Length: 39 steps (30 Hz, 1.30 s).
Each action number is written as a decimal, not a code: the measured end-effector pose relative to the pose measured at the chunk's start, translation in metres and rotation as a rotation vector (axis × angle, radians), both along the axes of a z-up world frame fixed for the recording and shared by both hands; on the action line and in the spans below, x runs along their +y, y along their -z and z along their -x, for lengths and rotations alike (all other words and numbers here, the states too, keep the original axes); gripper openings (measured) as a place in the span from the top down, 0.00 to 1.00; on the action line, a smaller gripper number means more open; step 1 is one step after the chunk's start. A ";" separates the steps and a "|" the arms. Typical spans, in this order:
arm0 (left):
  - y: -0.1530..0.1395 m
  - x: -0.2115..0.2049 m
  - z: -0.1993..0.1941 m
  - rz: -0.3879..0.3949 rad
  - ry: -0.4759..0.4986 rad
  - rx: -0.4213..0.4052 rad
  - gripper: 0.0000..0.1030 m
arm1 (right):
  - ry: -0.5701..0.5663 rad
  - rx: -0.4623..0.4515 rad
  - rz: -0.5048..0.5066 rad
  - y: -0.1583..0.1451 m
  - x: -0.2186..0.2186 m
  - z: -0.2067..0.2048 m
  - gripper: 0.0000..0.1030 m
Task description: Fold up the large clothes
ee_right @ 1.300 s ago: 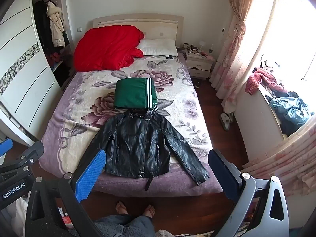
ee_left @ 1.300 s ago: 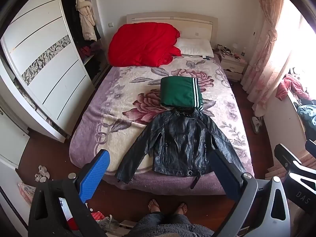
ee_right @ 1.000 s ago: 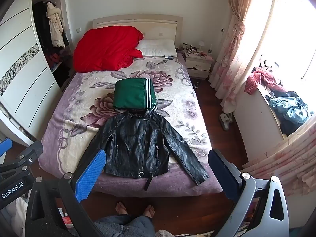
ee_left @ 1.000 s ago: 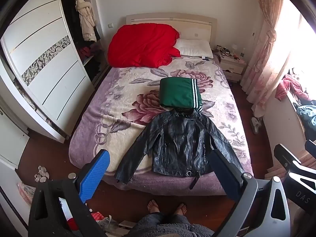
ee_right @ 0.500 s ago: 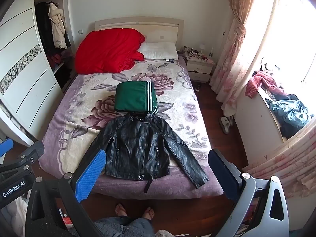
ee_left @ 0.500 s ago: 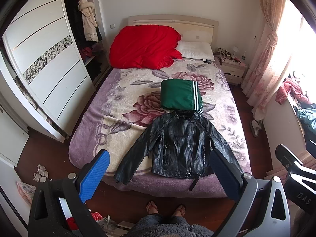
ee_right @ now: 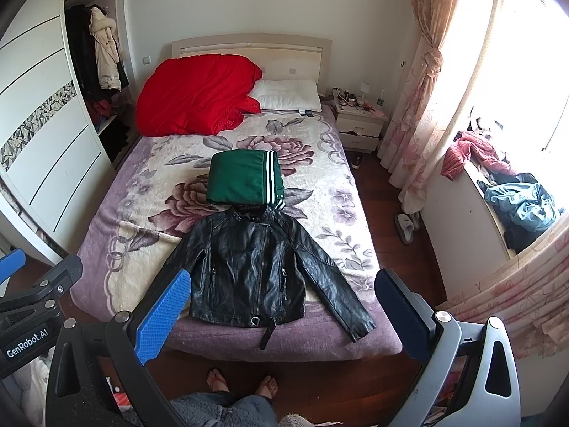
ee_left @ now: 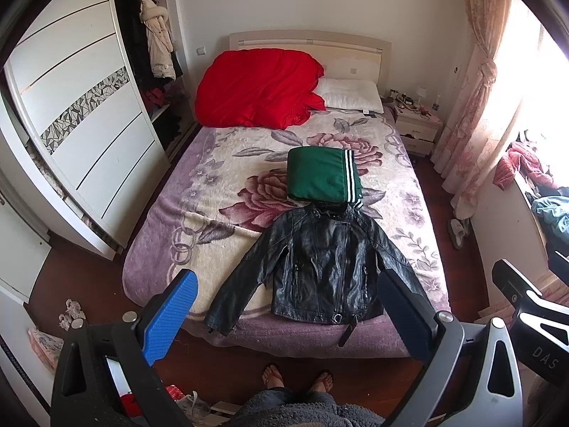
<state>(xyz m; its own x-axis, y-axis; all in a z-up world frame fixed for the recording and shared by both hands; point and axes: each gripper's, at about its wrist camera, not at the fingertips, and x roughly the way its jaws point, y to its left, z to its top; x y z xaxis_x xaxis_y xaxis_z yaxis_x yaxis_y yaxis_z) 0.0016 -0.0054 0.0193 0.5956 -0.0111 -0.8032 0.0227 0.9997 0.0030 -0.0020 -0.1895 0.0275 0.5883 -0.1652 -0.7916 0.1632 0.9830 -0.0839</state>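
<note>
A black leather jacket (ee_left: 322, 265) lies spread flat, front up, sleeves out, at the foot of the bed (ee_left: 213, 192); it also shows in the right wrist view (ee_right: 254, 267). A folded green garment with white stripes (ee_left: 322, 175) lies just beyond its collar, also in the right wrist view (ee_right: 243, 178). My left gripper (ee_left: 284, 306) is open and empty, held well above and short of the bed. My right gripper (ee_right: 282, 302) is open and empty, likewise back from the jacket.
A red duvet (ee_left: 258, 87) and white pillow (ee_left: 350, 94) lie at the headboard. A white wardrobe (ee_left: 78, 124) stands left, a nightstand (ee_left: 418, 126) and curtains (ee_left: 473, 106) right. The person's bare feet (ee_left: 297, 379) stand on the wood floor at the bed's foot.
Both grippers have drifted back and up slightly, so the bed and jacket sit a little farther away. Nothing on the bed has moved.
</note>
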 end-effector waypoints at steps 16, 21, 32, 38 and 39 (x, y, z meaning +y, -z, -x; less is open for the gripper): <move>-0.004 0.003 0.000 0.003 0.002 -0.003 0.00 | -0.001 -0.005 0.001 -0.002 0.001 0.000 0.00; -0.010 0.005 -0.002 0.010 0.000 -0.007 0.00 | 0.000 -0.008 0.002 -0.005 0.002 -0.002 0.00; -0.018 0.005 -0.007 0.014 -0.002 -0.010 0.00 | -0.001 -0.011 0.003 -0.005 0.002 0.001 0.00; -0.018 0.007 -0.007 0.018 -0.002 -0.010 0.00 | -0.001 -0.013 0.002 -0.004 0.002 0.002 0.00; -0.017 0.007 -0.005 0.015 -0.002 -0.013 0.00 | -0.002 -0.014 0.002 -0.004 0.002 0.002 0.00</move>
